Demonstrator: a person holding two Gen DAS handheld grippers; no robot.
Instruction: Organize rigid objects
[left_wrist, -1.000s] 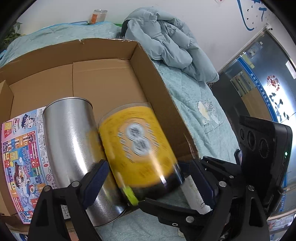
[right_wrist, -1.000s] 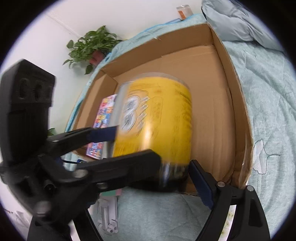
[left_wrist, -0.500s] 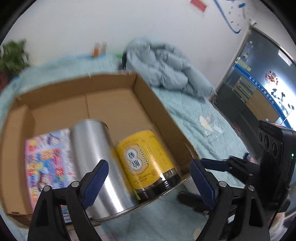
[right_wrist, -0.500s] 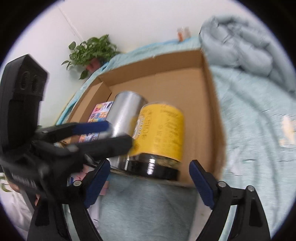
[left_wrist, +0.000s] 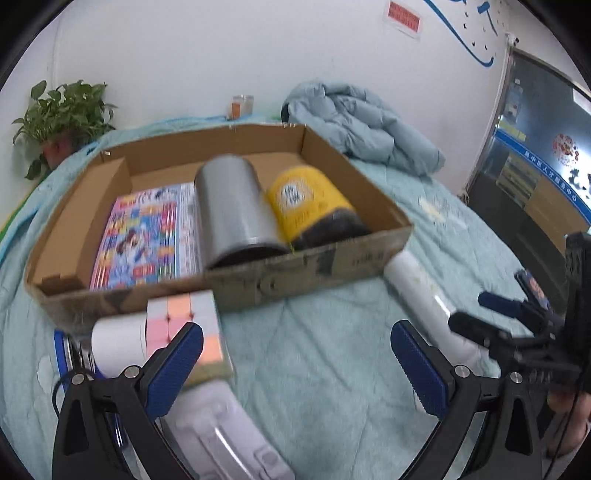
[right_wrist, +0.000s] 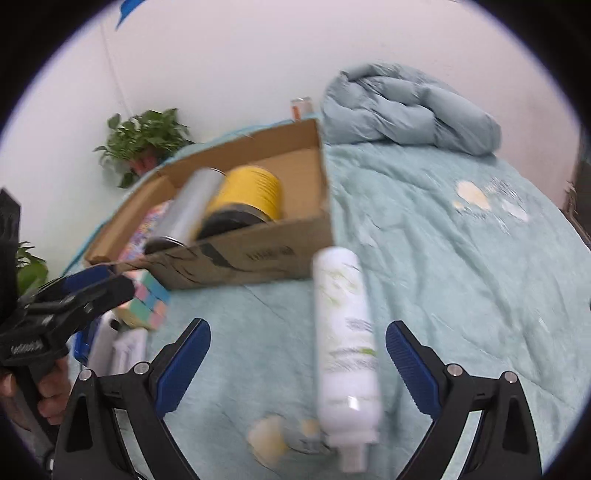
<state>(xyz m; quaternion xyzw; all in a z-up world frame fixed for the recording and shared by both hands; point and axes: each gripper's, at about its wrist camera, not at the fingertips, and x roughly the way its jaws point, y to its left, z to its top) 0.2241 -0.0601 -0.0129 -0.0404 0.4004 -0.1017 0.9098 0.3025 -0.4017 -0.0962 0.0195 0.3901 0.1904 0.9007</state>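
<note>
**Stock on the bed: box filled on three counts, loose items outside**

Item 1. Cardboard box (left_wrist: 314, 269), open-topped, resting on the teal bedspread (left_wrist: 332, 369). From my left camera I count three things inside it: a colourful printed booklet (left_wrist: 147, 236) lying flat on the left, a silver can (left_wrist: 232, 206) on its side in the middle, and a yellow canister (left_wrist: 306, 199) with a dark end, also on its side, touching the silver one on its right.

Item 2. White bottle (right_wrist: 345, 347), lying on the bedspread outside the box, just beside its near right corner, cap end toward me. In my right camera it sits between the fingers of the right gripper (right_wrist: 297, 369), but the pads do not touch it.

Item 3. Pastel puzzle cube (left_wrist: 188, 325), against the near wall of the box on the left. A white roll (left_wrist: 118, 343) lies touching its left side, and a white plastic piece (left_wrist: 221, 435) lies nearer me.

Item 4. Left gripper (left_wrist: 295, 369): jaws wide apart and just been opening, nothing between them except bare bedspread.

Item 5. Right gripper: jaws wide apart, likewise just been opening, holding nothing.

Item 6. Background: a rumpled pale-blue duvet (right_wrist: 406, 110) beyond the box, a potted plant (left_wrist: 62, 118) at the wall, a small jar (left_wrist: 242, 107) at the far edge of the bed.
</note>
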